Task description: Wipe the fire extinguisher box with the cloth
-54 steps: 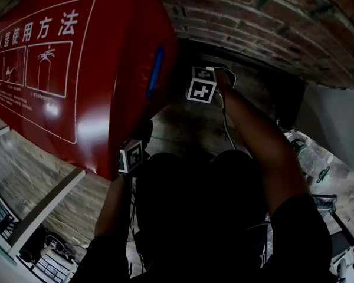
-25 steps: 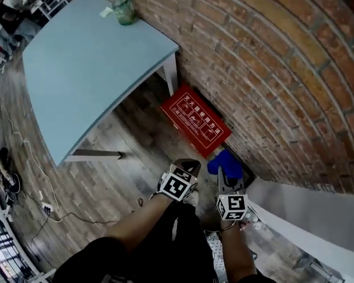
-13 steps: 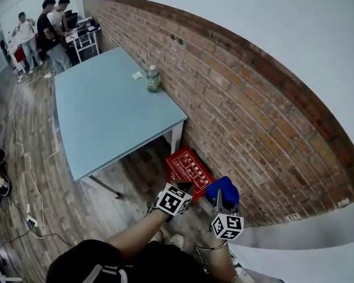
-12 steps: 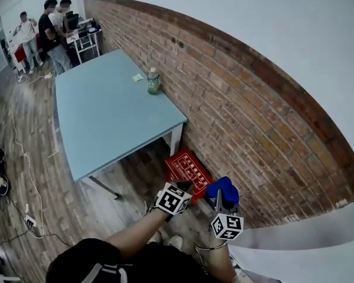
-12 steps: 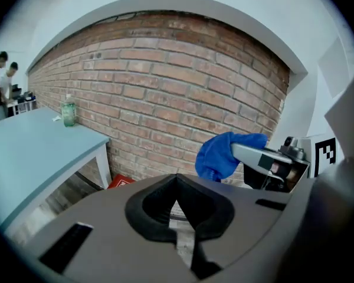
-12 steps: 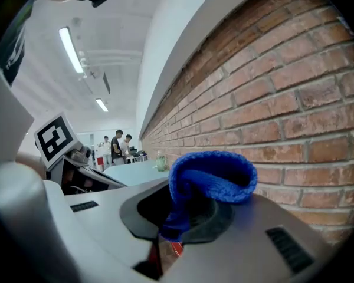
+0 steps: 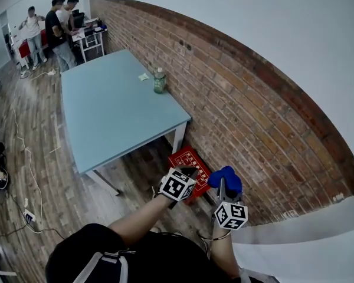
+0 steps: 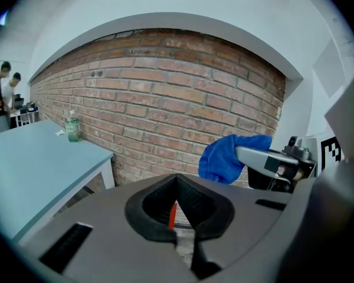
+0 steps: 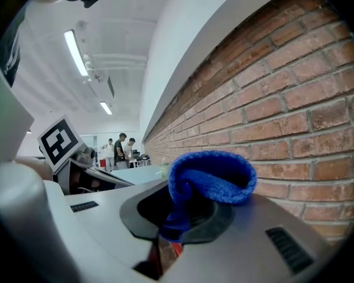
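The red fire extinguisher box (image 7: 190, 161) lies on the wooden floor against the brick wall, far below both grippers. My left gripper (image 7: 189, 171) is held up in the air above it, shut with nothing between its pads (image 8: 177, 179). A sliver of the red box (image 8: 171, 214) shows under the jaws. My right gripper (image 7: 223, 186) is beside the left one, shut on a blue cloth (image 7: 225, 177). The cloth (image 9: 209, 175) bunches up over the right jaws (image 9: 190, 208). In the left gripper view the same cloth (image 8: 227, 157) hangs at the right.
A light blue table (image 7: 115, 108) stands against the brick wall (image 7: 242, 93), its white leg next to the box. A green bottle (image 7: 160, 82) is on it. Cables (image 7: 23, 175) trail over the floor at left. People (image 7: 59, 31) stand far back. A white ledge (image 7: 318, 229) runs at right.
The view has pulled far back from the box, which filled the frame earlier and is now small on the floor. Both grippers rose with it; the right one still holds the cloth.
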A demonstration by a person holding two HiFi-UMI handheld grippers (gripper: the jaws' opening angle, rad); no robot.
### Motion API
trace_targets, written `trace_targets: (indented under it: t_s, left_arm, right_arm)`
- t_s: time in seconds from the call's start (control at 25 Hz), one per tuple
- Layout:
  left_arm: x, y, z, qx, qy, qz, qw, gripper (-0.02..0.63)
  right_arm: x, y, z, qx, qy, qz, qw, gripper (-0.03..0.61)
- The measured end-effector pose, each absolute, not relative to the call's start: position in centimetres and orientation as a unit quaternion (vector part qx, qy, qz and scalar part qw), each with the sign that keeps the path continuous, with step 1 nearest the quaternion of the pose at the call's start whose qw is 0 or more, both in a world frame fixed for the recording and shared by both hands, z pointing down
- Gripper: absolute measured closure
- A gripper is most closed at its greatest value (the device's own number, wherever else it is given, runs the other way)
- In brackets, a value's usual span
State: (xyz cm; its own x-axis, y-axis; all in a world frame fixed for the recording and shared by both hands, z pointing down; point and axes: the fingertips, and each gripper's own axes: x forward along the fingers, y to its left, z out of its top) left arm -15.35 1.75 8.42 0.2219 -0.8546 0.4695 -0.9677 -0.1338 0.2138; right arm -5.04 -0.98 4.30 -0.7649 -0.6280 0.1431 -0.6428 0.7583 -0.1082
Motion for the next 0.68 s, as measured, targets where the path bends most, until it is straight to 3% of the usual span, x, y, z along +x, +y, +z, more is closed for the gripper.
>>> trace_targets:
  t_s: [0.68]
  left_arm:
    - [-15.5, 2.7, 8.9, 0.751, -0.606, 0.114, 0.238, 0.618]
  right_arm:
    - [-4.9, 0.1, 3.5, 0.34, -0.938, 0.051, 0.046, 0.532]
